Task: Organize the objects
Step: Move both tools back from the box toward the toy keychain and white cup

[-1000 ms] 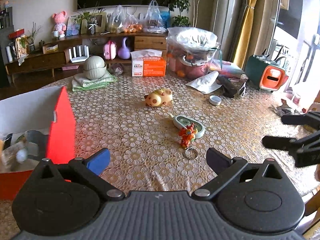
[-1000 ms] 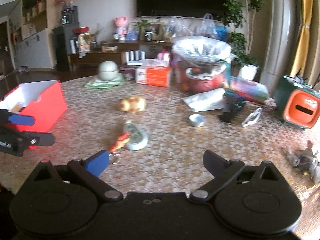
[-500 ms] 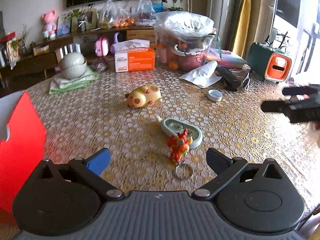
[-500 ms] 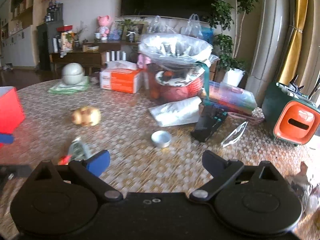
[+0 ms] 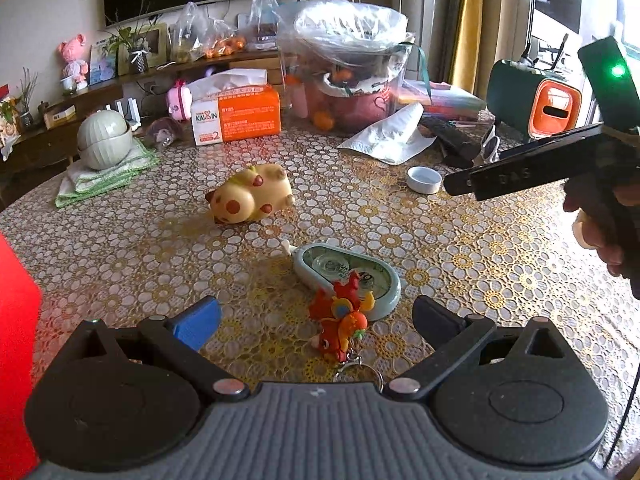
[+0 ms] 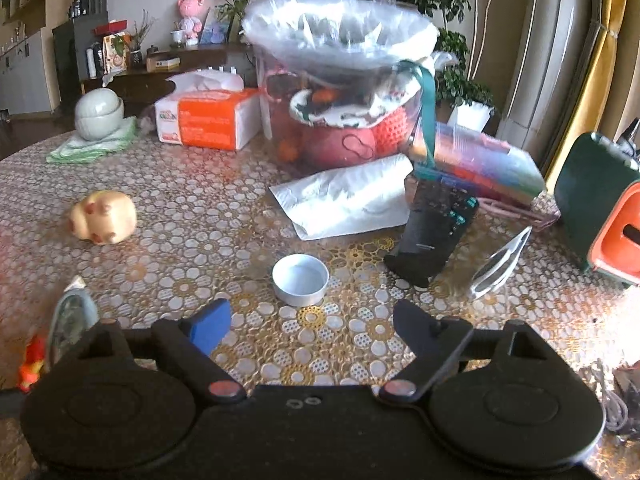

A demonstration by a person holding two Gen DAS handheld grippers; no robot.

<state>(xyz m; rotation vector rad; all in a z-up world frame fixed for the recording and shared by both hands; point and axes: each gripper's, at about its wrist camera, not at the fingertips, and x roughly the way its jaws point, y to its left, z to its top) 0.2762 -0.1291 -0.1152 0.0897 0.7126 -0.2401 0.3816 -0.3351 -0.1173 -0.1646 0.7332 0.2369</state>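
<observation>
Left gripper wide apart, nothing gripped; red keychain toy lies between its fingers, touching a green tape dispenser. Yellow spotted piggy toy further back on counter. Small white dish near right gripper, jaws closing, empty.

glossy plastic pig toy on a shiny lace-patterned tablecloth.

Keychain on tape dispenser, pig toy behind, dish right.
</observation>
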